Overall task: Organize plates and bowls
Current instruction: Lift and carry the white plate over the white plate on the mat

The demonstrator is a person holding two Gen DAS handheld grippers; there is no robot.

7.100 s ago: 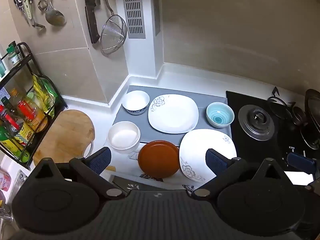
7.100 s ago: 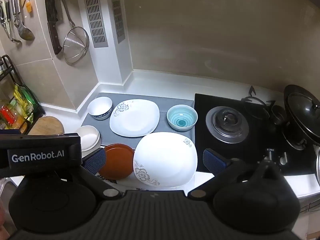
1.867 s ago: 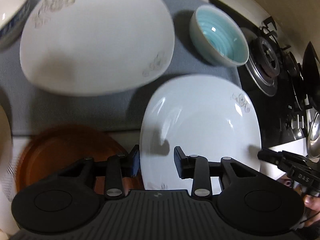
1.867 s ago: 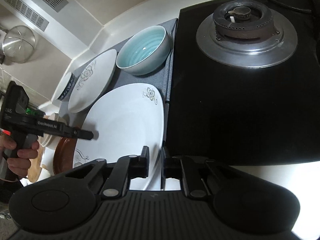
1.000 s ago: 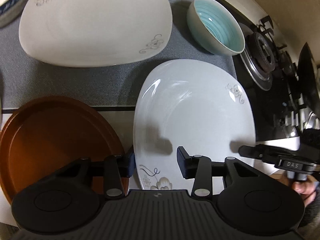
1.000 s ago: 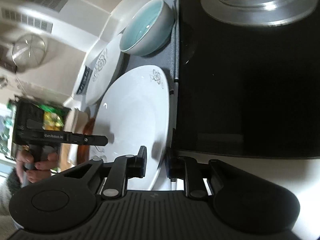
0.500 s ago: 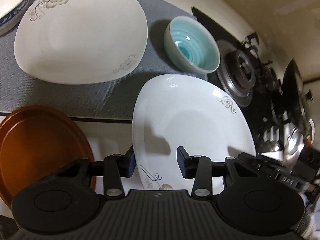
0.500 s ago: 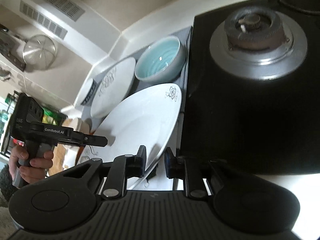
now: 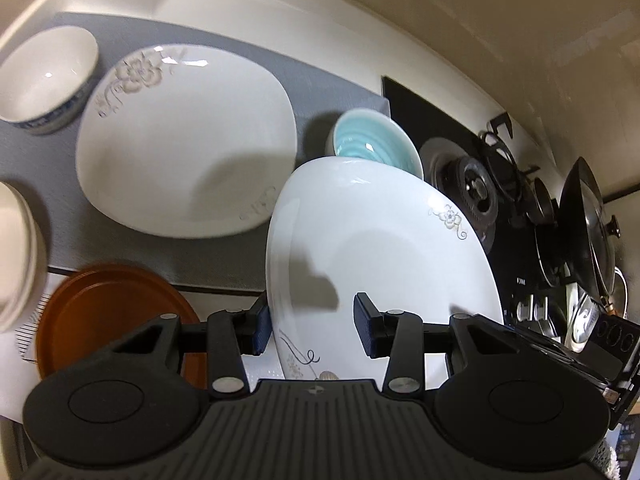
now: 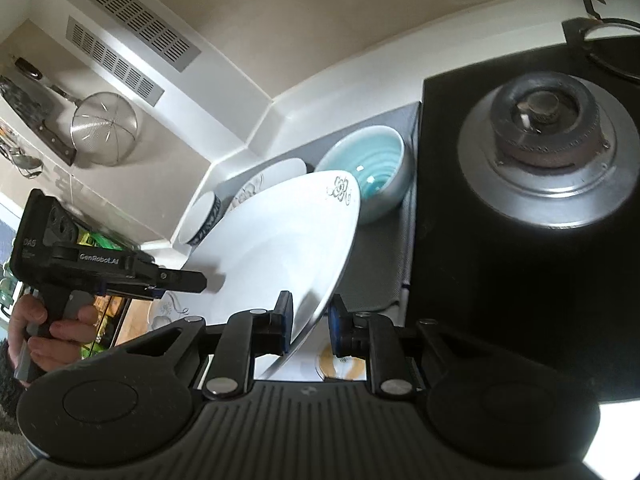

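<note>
A large white flowered plate is lifted off the counter and tilted. My left gripper is shut on its left rim, one finger above and one below. My right gripper is shut on its right rim. A second white flowered plate lies on the grey mat. A teal bowl sits behind the held plate, also in the right wrist view. A blue-rimmed white bowl, a brown plate and a cream bowl sit to the left.
The black gas hob with a burner lies right of the mat. A lidded wok stands on the far burner. A strainer and a cleaver hang on the wall at left. The counter's front edge is close below.
The held plate has risen off the counter and tilted, now covering part of the teal bowl. Both grippers have lifted with it and stay shut on its rims.
</note>
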